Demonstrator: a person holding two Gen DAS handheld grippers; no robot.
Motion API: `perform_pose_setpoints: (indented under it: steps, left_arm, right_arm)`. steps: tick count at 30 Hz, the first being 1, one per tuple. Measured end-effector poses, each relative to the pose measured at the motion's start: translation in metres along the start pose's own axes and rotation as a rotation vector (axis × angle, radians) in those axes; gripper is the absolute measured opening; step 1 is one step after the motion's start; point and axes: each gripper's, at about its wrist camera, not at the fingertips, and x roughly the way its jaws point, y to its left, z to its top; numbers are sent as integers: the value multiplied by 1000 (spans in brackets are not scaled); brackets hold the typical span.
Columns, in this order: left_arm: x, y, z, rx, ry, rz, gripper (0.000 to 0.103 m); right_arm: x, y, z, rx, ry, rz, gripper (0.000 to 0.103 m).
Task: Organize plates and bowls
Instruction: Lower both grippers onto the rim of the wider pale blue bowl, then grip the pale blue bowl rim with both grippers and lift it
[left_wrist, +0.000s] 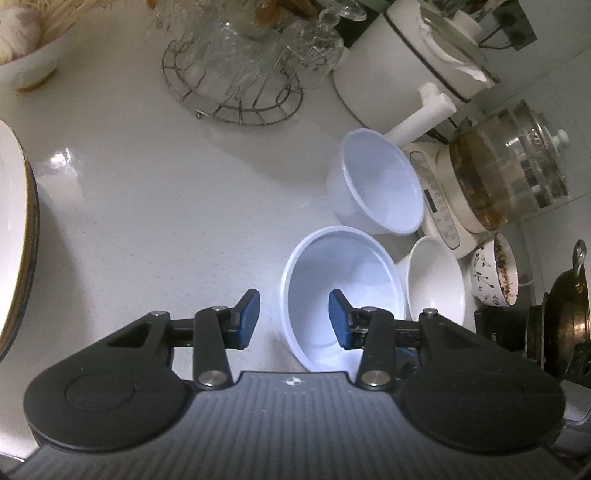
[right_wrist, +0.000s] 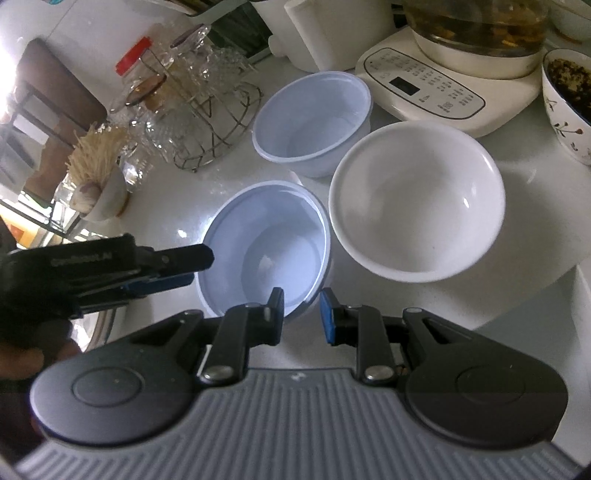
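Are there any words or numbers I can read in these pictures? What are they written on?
Pale lettering along the black left gripper: blurred, unreadable.
Dark button labels and small dark display on the cream electric kettle base: too small to read.
Blue-white plastic bowls, white ceramic bowl, flowered ceramic bowl: no writing visible.

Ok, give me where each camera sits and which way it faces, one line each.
Left wrist: on left tongs, angled down at the near blue bowl; own fingers straddle its rim.
Right wrist: on right tongs, angled down at that bowl; own fingers and left tongs show.
Shared: that bowl, far blue bowl, white bowl, wire rack.
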Motion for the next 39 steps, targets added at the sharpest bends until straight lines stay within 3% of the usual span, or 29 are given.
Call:
perform_pose_setpoints:
  steps: [5, 26, 39]
  left_arm:
    - [7, -1, 2, -1, 32, -34, 47]
    - [-42, 31, 7, -34, -34, 74, 47]
    - [-34, 59, 3, -63, 4, 112, 47]
  right_arm:
    - [4, 5, 3, -37, 5, 9, 23]
    - [22, 62, 17, -185, 41, 87, 24]
    - [47, 77, 10, -226, 98, 81, 23]
